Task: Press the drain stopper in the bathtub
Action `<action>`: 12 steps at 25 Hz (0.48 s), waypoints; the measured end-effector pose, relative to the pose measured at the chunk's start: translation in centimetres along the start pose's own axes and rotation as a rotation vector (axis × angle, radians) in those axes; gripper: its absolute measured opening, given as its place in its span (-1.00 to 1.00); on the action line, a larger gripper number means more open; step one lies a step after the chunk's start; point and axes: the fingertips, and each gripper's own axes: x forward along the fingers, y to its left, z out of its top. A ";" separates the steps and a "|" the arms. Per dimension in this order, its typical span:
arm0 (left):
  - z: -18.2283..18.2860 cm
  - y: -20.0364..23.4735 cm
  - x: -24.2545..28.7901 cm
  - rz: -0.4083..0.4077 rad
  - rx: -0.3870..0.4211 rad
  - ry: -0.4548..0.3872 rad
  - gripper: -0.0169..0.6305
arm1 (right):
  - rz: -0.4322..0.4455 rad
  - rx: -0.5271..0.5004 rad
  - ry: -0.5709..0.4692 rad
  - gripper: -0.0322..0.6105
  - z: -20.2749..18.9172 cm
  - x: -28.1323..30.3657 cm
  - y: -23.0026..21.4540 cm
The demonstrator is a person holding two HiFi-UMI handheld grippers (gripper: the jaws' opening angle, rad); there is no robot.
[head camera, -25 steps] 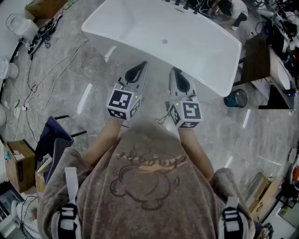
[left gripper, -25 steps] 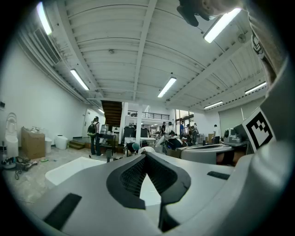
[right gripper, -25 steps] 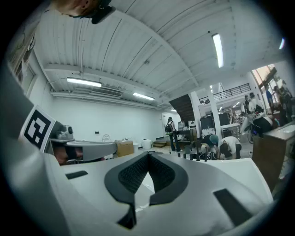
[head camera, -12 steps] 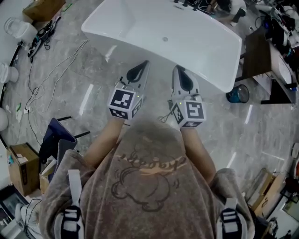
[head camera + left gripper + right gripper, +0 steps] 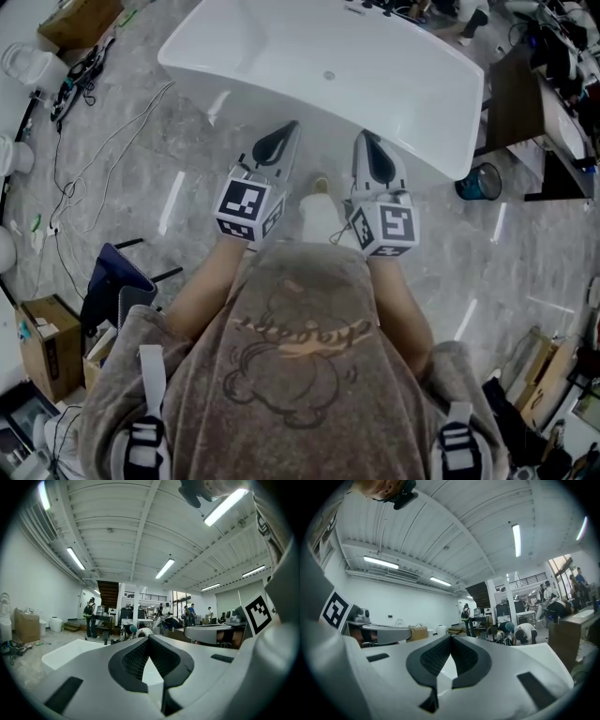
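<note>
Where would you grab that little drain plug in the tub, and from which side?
The drain stopper looks flush with the bathtub floor, showing no edge to pinch. Best probably to meet its top face from straight above, reaching over the near rim.

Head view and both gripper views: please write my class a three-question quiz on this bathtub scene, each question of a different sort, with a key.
1. True or false: the left hand-held gripper is touching the drain stopper.
2. Multiple choice: the jaws of the right hand-held gripper are A) wide apart, B) together with nothing between them, C) closed on a cloth.
3. Fill in: both grippers hover over the grey ___, short of the bathtub.

Key: 1 false; 2 B; 3 floor.
</note>
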 end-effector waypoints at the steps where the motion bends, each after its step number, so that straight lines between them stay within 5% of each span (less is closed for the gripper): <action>1: -0.1 -0.1 0.3 -0.004 0.001 0.000 -0.95 | -0.003 0.001 -0.002 -0.89 -0.1 0.1 -0.3; 12: -0.2 2.1 5.3 -0.022 0.003 -0.006 -0.95 | -0.021 0.007 -0.013 -0.89 -0.4 4.3 -3.0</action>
